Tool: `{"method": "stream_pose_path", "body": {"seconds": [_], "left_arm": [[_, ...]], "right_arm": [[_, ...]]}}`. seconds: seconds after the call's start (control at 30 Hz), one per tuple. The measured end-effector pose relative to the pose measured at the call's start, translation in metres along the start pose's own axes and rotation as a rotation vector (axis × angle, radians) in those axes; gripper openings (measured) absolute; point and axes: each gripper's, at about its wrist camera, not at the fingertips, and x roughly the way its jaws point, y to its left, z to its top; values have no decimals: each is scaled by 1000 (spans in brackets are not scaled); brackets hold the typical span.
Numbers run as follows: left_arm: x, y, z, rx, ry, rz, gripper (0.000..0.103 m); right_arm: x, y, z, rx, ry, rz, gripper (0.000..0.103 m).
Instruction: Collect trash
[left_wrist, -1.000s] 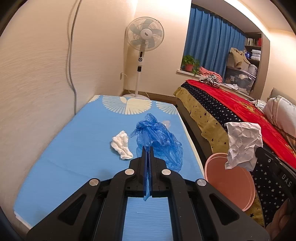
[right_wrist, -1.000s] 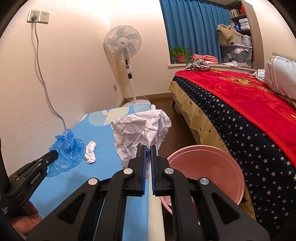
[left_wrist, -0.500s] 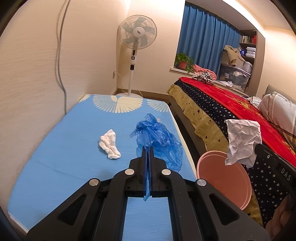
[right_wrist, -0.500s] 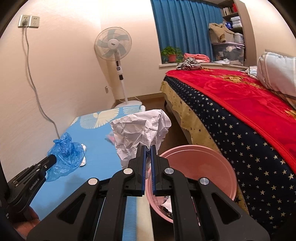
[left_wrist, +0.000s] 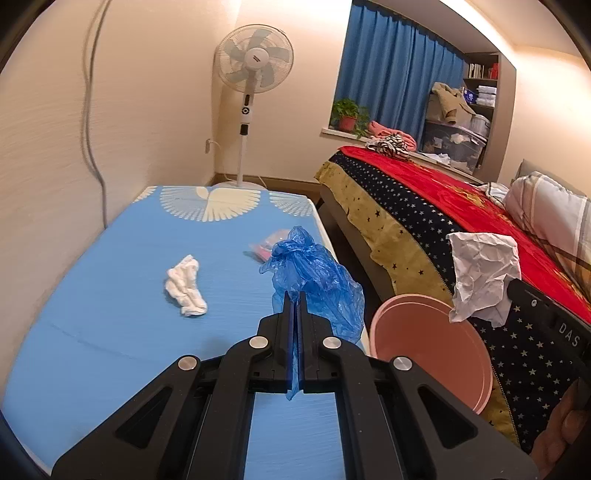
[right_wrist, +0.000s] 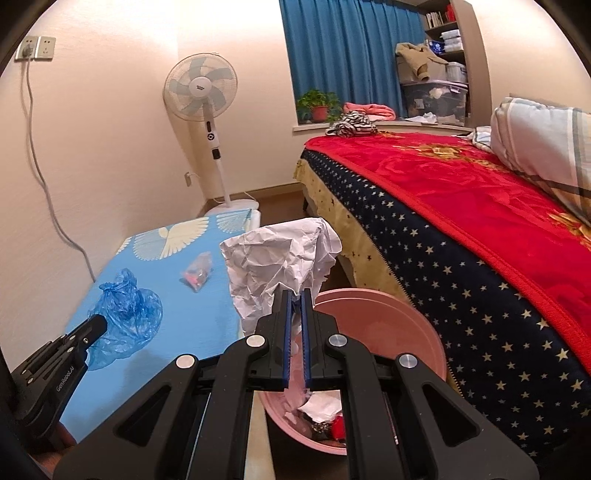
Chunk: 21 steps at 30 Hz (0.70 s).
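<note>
While your right gripper (right_wrist: 295, 295) pinches the crumpled paper (right_wrist: 280, 258), the pink bin (right_wrist: 417, 332) sits right below and just past its fingers, so that hand is nearer. Your left gripper (left_wrist: 294, 295) is squeezed shut on the blue plastic bag (left_wrist: 314, 273), and the bin lies off to its right. A white tissue (left_wrist: 184, 286) and a small wrapper (right_wrist: 197, 271) lie on the blue mat (left_wrist: 110, 314).

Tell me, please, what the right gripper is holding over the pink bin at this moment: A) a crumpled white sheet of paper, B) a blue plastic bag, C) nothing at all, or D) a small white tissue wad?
A: the right gripper is shut on the crumpled white paper, above the pink bin; the blue plastic bag is in the left gripper.
</note>
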Motion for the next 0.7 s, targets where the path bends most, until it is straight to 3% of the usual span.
{"method": "stream_pose_path", "body": {"seconds": [0.7], "left_arm": [[28, -58, -8, 49, 42, -118, 1]], "right_arm": [[6, -38, 1, 55, 19, -135, 5]]}}
